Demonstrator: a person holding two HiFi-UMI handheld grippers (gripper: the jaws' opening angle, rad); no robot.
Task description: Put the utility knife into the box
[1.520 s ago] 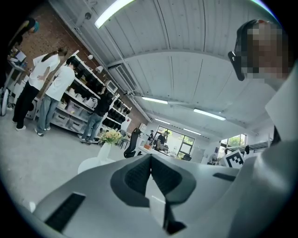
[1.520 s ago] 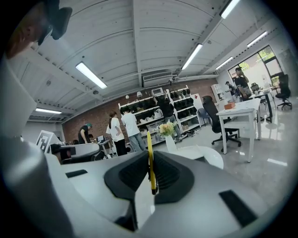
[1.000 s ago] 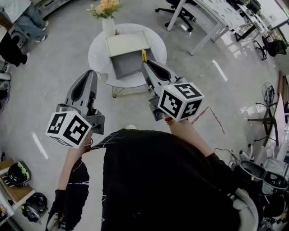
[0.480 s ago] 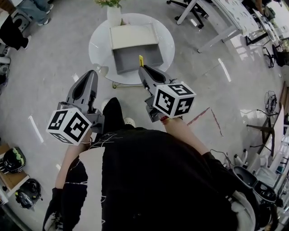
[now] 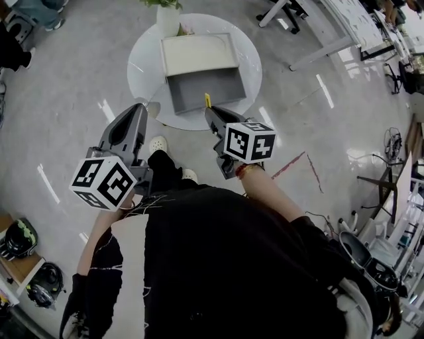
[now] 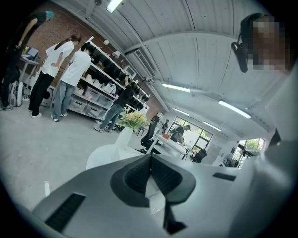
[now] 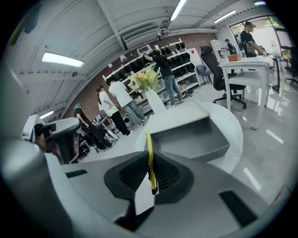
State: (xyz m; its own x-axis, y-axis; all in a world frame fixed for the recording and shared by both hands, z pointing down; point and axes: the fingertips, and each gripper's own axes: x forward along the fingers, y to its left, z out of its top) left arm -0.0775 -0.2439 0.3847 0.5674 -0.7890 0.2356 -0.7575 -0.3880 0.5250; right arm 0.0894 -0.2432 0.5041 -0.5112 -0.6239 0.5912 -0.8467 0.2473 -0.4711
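Note:
A yellow utility knife (image 7: pixel 150 160) is clamped between the jaws of my right gripper (image 7: pixel 150 163); its tip sticks out ahead (image 5: pixel 207 100). In the head view my right gripper (image 5: pixel 213 114) hovers at the near edge of the round white table (image 5: pixel 142 53), just short of the open grey box (image 5: pixel 205 89), whose cream lid (image 5: pixel 197 53) lies back. The box (image 7: pixel 195 137) sits straight ahead in the right gripper view. My left gripper (image 5: pixel 136 116) hangs left of the table with its jaws together and nothing between them (image 6: pixel 150 160).
A white vase of flowers (image 5: pixel 167 18) stands at the table's far edge. Office desks and chairs (image 5: pixel 344 26) fill the back right. People stand by shelves (image 6: pixel 60 79) to the left. Helmets (image 5: pixel 20 238) lie on the floor at the near left.
I have stepped toward the table; it and the box now lie closer. My right gripper with the knife has come nearer the box's front edge.

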